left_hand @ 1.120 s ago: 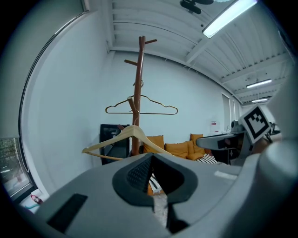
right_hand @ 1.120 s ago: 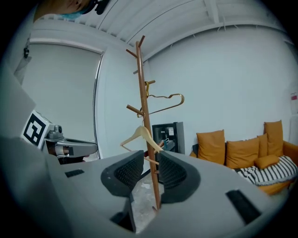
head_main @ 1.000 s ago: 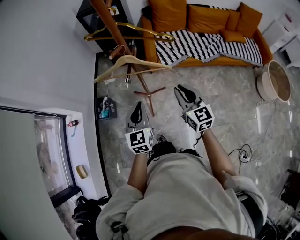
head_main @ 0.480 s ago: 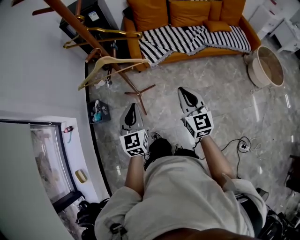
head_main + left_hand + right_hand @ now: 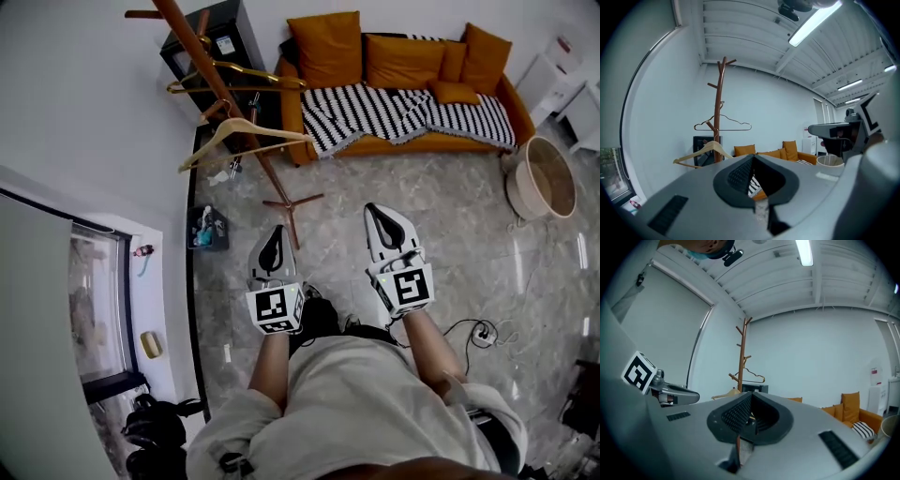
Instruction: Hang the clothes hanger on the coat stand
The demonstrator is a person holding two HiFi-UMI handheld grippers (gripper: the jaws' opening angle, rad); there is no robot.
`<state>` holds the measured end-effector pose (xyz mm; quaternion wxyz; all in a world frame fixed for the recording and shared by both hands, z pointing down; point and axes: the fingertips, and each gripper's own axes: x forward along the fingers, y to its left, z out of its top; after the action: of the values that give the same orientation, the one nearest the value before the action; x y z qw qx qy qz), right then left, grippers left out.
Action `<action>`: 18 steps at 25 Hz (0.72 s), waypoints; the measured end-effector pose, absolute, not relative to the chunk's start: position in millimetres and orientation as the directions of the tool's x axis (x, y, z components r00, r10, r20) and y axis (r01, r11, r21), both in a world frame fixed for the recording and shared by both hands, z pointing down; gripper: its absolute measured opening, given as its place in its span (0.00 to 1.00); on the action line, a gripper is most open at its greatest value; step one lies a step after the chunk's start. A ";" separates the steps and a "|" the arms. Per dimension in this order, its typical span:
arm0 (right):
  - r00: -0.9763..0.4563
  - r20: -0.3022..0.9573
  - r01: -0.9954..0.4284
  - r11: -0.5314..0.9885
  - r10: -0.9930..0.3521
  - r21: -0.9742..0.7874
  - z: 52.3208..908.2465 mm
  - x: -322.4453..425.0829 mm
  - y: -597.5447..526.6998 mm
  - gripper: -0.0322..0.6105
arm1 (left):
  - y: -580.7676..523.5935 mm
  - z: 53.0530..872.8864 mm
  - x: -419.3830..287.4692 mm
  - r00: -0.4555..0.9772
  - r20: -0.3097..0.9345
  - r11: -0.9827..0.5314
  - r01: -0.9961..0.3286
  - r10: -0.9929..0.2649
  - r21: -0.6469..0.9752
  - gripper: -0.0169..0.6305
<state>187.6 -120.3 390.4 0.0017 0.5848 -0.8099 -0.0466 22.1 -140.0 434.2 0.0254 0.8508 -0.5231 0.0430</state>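
Note:
The wooden coat stand (image 5: 228, 101) rises at the upper left of the head view. A pale wooden hanger (image 5: 246, 138) hangs on one of its pegs, and a thin metal hanger (image 5: 236, 75) hangs on a higher one. My left gripper (image 5: 275, 232) and right gripper (image 5: 375, 210) are held side by side over the floor, short of the stand's foot, both shut with nothing in them. The left gripper view shows the stand (image 5: 720, 108), the metal hanger (image 5: 723, 126) and the wooden hanger (image 5: 700, 153) ahead. The right gripper view shows the stand (image 5: 742, 352) farther off.
An orange sofa (image 5: 403, 56) with a striped blanket (image 5: 394, 108) lines the far wall. A black cabinet (image 5: 211, 52) stands behind the coat stand. A round basket (image 5: 542, 178) sits at right. A small bin (image 5: 206, 228) lies near the wall, and a cable (image 5: 473, 330) crosses the floor.
The right gripper's jaws have closed. Both grippers sit a little lower in the head view, which has shifted. Both hangers stay on the stand.

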 end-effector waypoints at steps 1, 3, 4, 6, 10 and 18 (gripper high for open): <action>-0.320 -0.062 -0.946 0.315 -0.945 0.080 384.5 187.1 -114.3 0.06 | -134.9 430.3 21.9 0.444 0.091 -0.446 -0.895 -0.891 -0.002 0.04; -0.326 -0.074 -0.944 0.319 -0.942 0.089 376.3 185.7 -105.4 0.06 | -126.4 425.9 21.6 0.437 0.078 -0.439 -0.899 -0.896 0.000 0.04; -0.328 -0.078 -0.943 0.321 -0.941 0.093 373.5 184.8 -102.3 0.06 | -122.6 424.8 22.0 0.436 0.074 -0.437 -0.899 -0.897 0.001 0.04; -0.328 -0.084 -0.942 0.320 -0.941 0.096 368.9 184.4 -96.8 0.06 | -115.3 422.6 24.5 0.438 0.068 -0.439 -0.899 -0.896 0.000 0.04; -0.325 -0.114 -0.944 0.315 -0.939 0.093 357.8 185.2 -87.9 0.06 | -104.9 416.1 35.4 0.458 0.057 -0.459 -0.888 -0.887 -0.008 0.04; -0.323 -0.145 -0.946 0.315 -0.935 0.079 349.3 180.1 -82.8 0.06 | -96.9 401.8 34.5 0.469 0.034 -0.469 -0.883 -0.883 -0.024 0.04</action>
<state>180.1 -82.8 349.3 -0.0358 0.5806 -0.8100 -0.0745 34.5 -96.9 401.8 -0.0013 0.8569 -0.5151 0.0208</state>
